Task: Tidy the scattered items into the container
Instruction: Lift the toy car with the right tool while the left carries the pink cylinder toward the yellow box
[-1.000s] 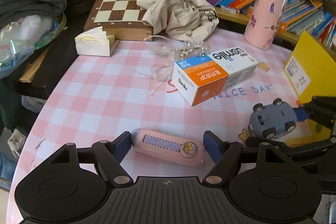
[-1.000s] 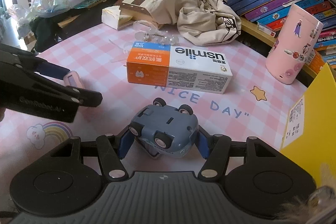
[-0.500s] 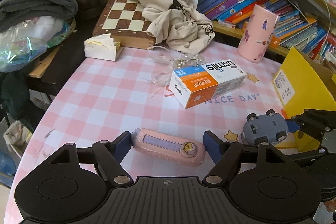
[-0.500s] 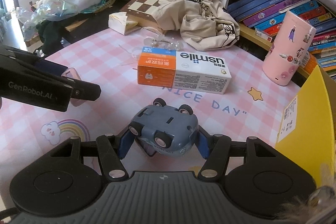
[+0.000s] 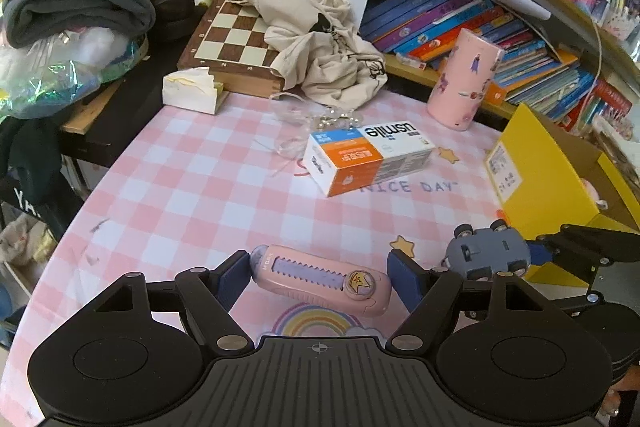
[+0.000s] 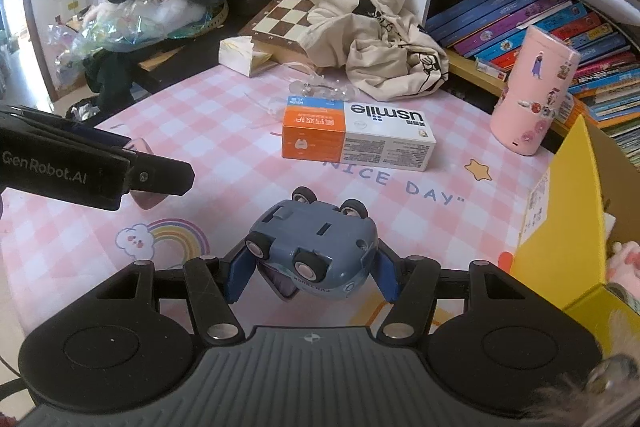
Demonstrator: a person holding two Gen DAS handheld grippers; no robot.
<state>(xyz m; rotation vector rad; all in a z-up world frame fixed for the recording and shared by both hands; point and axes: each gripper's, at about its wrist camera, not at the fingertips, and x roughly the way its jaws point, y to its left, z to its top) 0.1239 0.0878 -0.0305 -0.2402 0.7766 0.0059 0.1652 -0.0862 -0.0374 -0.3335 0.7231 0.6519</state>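
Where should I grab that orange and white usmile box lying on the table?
Take the usmile box across its narrow width at mid-length, coming from above. It lies flat on the pink checked tablecloth with both long sides clear; lengthwise it looks too long for the jaws.

Pink case [image 5: 320,279] and upturned blue toy car [image 6: 316,247] apparently clamped above the table.

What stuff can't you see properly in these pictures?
- Inside of the yellow box: right wrist view, its near wall and the picture edge hide most of it.
- Far end of the pink cutter: right wrist view, left gripper covers it.
- Chessboard: both views, the beige cloth drapes over part.
- Toy car's top: it is held upside down in the right gripper.
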